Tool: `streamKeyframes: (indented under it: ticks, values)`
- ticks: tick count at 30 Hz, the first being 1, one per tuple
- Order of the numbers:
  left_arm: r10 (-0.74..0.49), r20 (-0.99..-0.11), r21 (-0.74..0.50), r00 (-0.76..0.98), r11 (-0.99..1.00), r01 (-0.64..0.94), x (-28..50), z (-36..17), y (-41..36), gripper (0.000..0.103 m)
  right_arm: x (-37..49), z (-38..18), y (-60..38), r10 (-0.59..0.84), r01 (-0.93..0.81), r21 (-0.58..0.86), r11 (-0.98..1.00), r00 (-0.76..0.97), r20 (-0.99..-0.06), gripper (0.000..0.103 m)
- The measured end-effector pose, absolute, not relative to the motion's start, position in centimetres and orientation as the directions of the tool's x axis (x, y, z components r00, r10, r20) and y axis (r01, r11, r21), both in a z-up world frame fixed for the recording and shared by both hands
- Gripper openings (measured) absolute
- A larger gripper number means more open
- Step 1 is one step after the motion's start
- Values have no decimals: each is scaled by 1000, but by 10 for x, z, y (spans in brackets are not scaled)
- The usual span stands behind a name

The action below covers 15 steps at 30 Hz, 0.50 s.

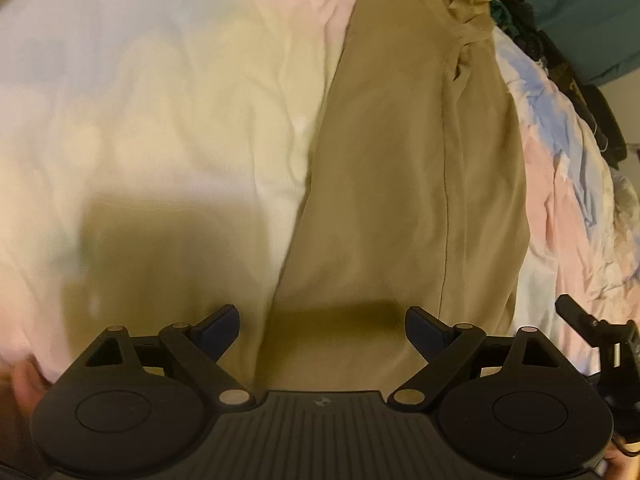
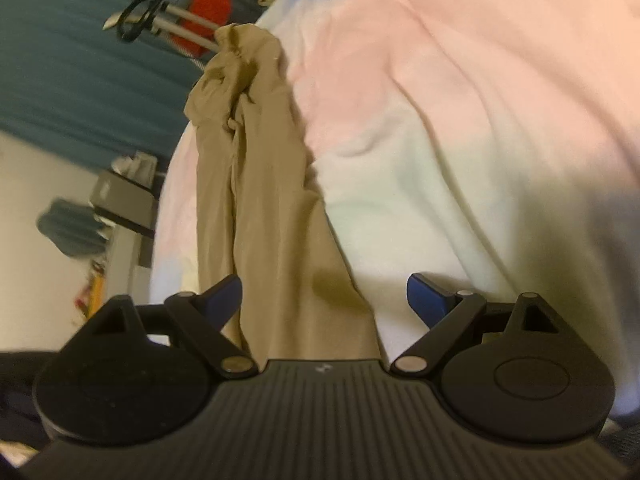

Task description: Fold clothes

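A tan pair of trousers [image 1: 404, 168] lies lengthwise on a pastel bedspread [image 1: 168, 112], folded along its length, with the gathered waistband at the far end. My left gripper [image 1: 322, 326] is open and empty, just above the near end of the trousers. In the right wrist view the trousers [image 2: 272, 200] run away from me along the bed's left edge. My right gripper [image 2: 324, 300] is open and empty over their near end. The right gripper also shows at the right edge of the left wrist view [image 1: 600, 336].
The bedspread [image 2: 460, 120] is pink, white and pale blue and wrinkled. A dark pile of clothes [image 1: 520, 12] lies at the far right. Teal curtain [image 2: 80, 60], a red item with metal tubes [image 2: 192, 20] and a grey box [image 2: 124, 200] stand beside the bed.
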<state>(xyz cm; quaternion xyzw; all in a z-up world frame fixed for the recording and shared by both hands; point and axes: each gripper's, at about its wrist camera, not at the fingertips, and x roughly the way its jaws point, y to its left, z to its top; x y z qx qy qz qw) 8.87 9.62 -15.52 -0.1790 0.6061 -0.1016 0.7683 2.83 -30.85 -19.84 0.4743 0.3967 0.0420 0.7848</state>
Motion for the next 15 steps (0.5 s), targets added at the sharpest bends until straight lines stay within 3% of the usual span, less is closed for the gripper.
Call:
streamKeyframes:
  ticks: [7, 9, 11, 15]
  values:
    - [-393, -891, -424, 229, 900, -104, 86, -159, 102, 89, 28, -207, -306, 520, 286, 813, 507, 651, -553, 92]
    - [-423, -881, -454, 210, 882, -126, 83, -162, 104, 87, 26, -208, -304, 548, 272, 820, 503, 633, -546, 87]
    - [-440, -879, -467, 183, 872, -148, 80, -165, 105, 84, 23, -209, -302, 559, 288, 821, 494, 618, -553, 71]
    - [-451, -881, -469, 141, 871, -145, 75, -166, 105, 69, 15, -210, -300, 577, 323, 819, 474, 588, -566, 66]
